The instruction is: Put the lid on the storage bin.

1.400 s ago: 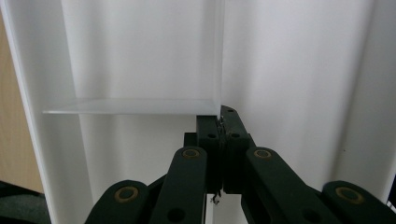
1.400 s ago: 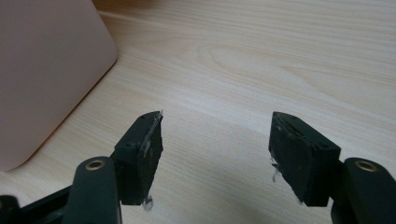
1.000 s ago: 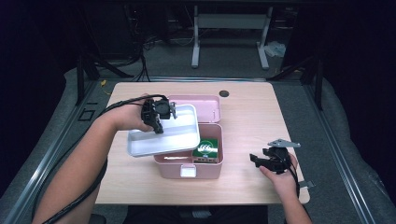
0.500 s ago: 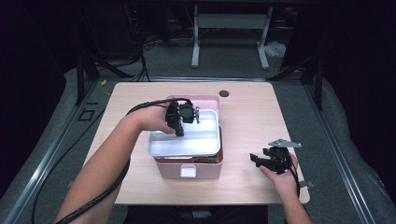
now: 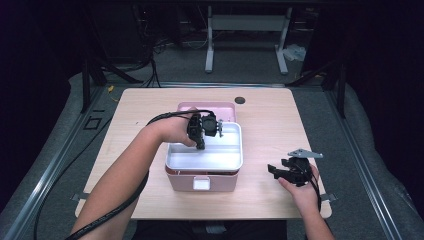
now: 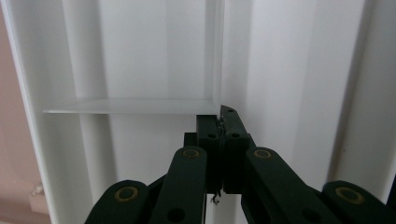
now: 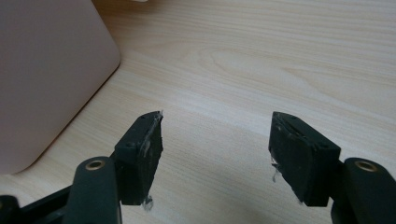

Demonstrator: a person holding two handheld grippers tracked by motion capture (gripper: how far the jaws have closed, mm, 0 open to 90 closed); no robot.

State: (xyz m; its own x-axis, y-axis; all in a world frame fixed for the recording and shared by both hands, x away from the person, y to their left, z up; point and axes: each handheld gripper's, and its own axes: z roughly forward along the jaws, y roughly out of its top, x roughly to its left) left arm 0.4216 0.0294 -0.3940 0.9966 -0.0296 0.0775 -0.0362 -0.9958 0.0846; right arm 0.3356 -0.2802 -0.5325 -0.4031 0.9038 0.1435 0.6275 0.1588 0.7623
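A white tray (image 5: 215, 156) sits in the top of a pink box (image 5: 220, 182) at the middle of the table. My left gripper (image 5: 200, 144) reaches down over the tray's left part and is shut on a thin upright wall of it. In the left gripper view the jaws (image 6: 219, 114) are pressed together on that thin white edge, with the tray (image 6: 140, 70) behind them. My right gripper (image 5: 274, 170) rests low over the table to the right of the box, open with nothing between its fingers. In the right gripper view, bare wood lies between its pads (image 7: 215, 135).
A pink lid (image 5: 207, 107) lies flat just behind the box. A small dark round spot (image 5: 240, 100) marks the table near its far edge. The box's rounded pink corner (image 7: 46, 70) stands left of the right gripper. The wooden tabletop (image 5: 280, 130) stretches around the box.
My left hand carried the white tray to the right and down onto the pink box, covering the green item inside. The right gripper has stayed still.
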